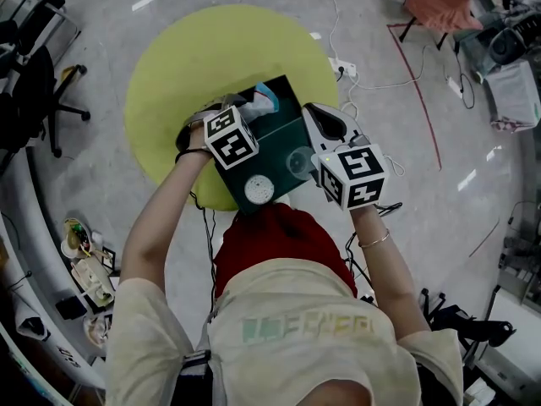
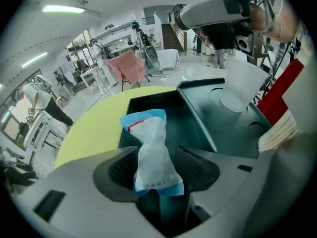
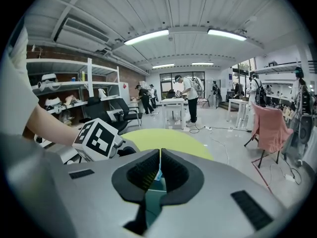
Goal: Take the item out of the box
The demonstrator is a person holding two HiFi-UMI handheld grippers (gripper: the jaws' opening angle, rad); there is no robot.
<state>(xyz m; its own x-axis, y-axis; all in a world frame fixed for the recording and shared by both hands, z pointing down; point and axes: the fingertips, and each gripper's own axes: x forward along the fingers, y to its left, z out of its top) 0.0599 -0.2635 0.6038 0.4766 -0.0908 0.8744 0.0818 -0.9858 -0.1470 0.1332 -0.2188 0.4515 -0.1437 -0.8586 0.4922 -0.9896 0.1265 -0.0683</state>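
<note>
A dark teal box (image 1: 283, 134) stands open on the round yellow table (image 1: 194, 66), its lid folded towards me. A white and blue packet (image 1: 264, 100) sticks up at the box's far left corner. In the left gripper view the packet (image 2: 151, 148) stands between the pads of my left gripper (image 2: 158, 170), which flank its lower end without squeezing it; the jaws are open. My right gripper (image 1: 317, 117) is at the box's right rim. In the right gripper view its jaws (image 3: 159, 170) are shut on that thin teal edge (image 3: 156, 187).
Around the table are an office chair (image 1: 42, 100) at left, a power strip with cables (image 1: 342, 66) on the floor beyond, and a chair draped in pink cloth (image 1: 439, 2) at back right. People stand at benches in the background (image 3: 188, 100).
</note>
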